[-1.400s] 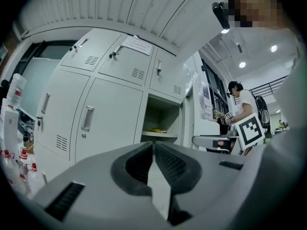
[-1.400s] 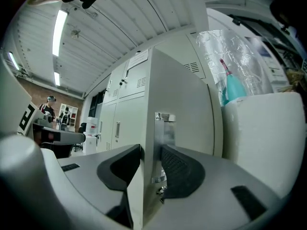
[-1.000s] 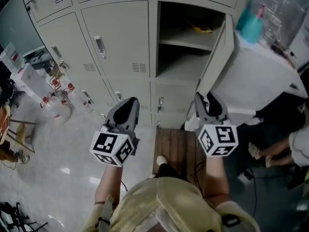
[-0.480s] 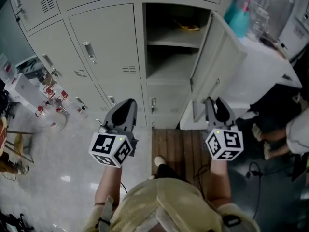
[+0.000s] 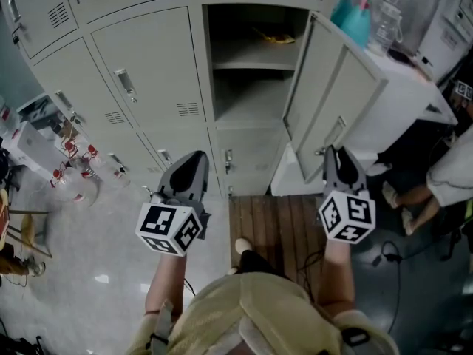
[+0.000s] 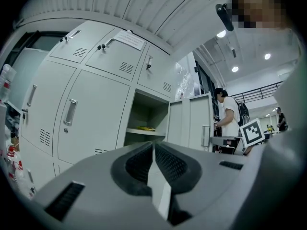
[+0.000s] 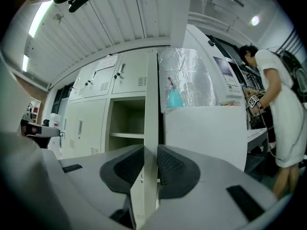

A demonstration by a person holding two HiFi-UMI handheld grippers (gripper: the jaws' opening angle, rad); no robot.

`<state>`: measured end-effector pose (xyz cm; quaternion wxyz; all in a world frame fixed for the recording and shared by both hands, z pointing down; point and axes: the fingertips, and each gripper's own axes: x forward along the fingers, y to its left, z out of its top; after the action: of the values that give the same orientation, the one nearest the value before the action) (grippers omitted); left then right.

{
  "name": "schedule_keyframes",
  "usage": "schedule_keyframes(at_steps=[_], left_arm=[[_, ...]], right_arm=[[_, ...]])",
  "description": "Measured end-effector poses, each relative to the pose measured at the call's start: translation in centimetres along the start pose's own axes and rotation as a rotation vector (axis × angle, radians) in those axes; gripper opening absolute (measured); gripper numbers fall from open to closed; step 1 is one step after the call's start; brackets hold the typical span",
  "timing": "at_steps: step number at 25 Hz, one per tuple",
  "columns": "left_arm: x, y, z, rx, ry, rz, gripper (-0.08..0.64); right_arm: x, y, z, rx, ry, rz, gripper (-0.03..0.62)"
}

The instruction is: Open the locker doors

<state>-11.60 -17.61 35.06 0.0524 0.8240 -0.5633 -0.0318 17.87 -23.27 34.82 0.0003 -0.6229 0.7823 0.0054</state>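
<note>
locker door (image 5: 325,102) swung wider, right gripper (image 5: 335,154) jaws closing on its free edge — left gripper (image 5: 190,161) jaws shut, empty

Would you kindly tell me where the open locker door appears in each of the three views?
Head view: open locker door upper right of centre, swung outward.
Left gripper view: the door right of centre.
Right gripper view: the door edge-on at centre, between the closing right tongs.
Shared landmark: the exposed shelf.
</note>
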Motion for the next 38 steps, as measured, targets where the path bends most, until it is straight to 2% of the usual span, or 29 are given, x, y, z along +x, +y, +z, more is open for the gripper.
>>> schedule_keyframes(at_steps=[10, 20, 27, 33, 38], left_arm=[[0.7, 0.0, -0.3, 0.001, 0.007, 0.001, 0.003], [0.7, 0.7, 0.0, -0.008, -0.006, 0.025, 0.003], [0.3, 1.1, 0.4, -0.012, -0.018, 0.055, 0.003], [-0.1, 0.9, 1.1, 0.011, -0.023, 0.072, 0.003], [-1.5, 1.3, 2.8, -0.032, -0.06, 0.07, 0.005]], right_arm=[[0.3, -3.1, -0.2, -0.02, 0.007, -0.11, 0.083], [-0.8, -2.3, 0.4, -0.059, -0.004, -0.103, 0.083], [-2.1, 0.8, 1.3, -0.094, -0.022, -0.007, 0.083], [-1.3, 5.6, 2.5, -0.07, -0.043, 0.132, 0.083], [-0.1, 10.0, 4.6, -0.076, -0.084, 0.263, 0.083]])
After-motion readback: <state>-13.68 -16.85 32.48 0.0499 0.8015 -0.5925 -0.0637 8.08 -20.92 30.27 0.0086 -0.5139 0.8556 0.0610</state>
